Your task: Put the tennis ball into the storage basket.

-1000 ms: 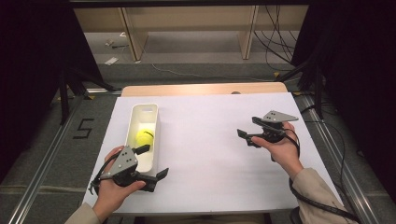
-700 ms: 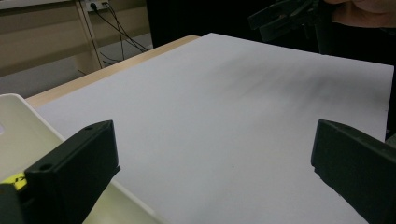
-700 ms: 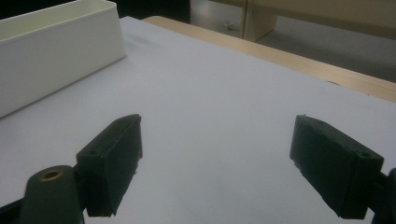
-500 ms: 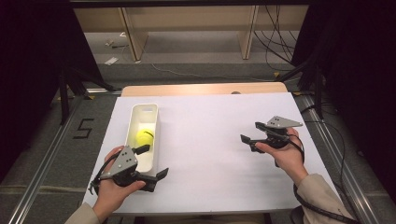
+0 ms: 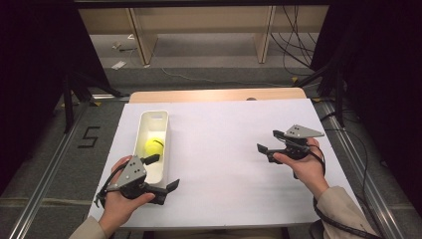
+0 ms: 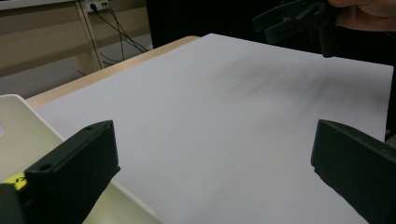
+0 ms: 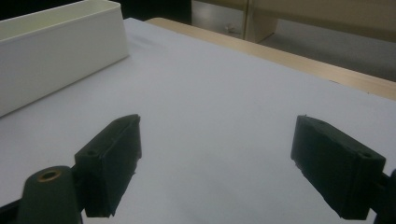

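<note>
Item, left to right across the white-covered table [image 5: 224, 169].

Left gripper [image 5: 164, 173]: held low at the near left edge, just beside the near end of the tray; jaws wide apart, nothing between them. One jaw hangs over the tray's near corner in the left gripper view.

Tray [image 5: 142, 134]: long, narrow, white plastic bin with rounded corners and upright walls, lying lengthwise away from the person on the table's left part.

Ball [image 5: 152, 146]: yellow-green, round, fuzzy like a tennis ball, with a dark mark on its right side; lies in the tray's near half, close to the left gripper. Likely light, and prone to roll.

Right gripper [image 5: 268, 144]: held above the table's right part, well apart from tray and ball; jaws have just been opening and stand apart, empty, pointing toward the tray [image 7: 60, 46].

Handling note, as judgement: the ball appears deposited, with both tools standing clear. If it is to be taken up, the left gripper is nearer; come down from above between the walls and close across the ball's widest part, so it cannot squirt sideways.
</note>
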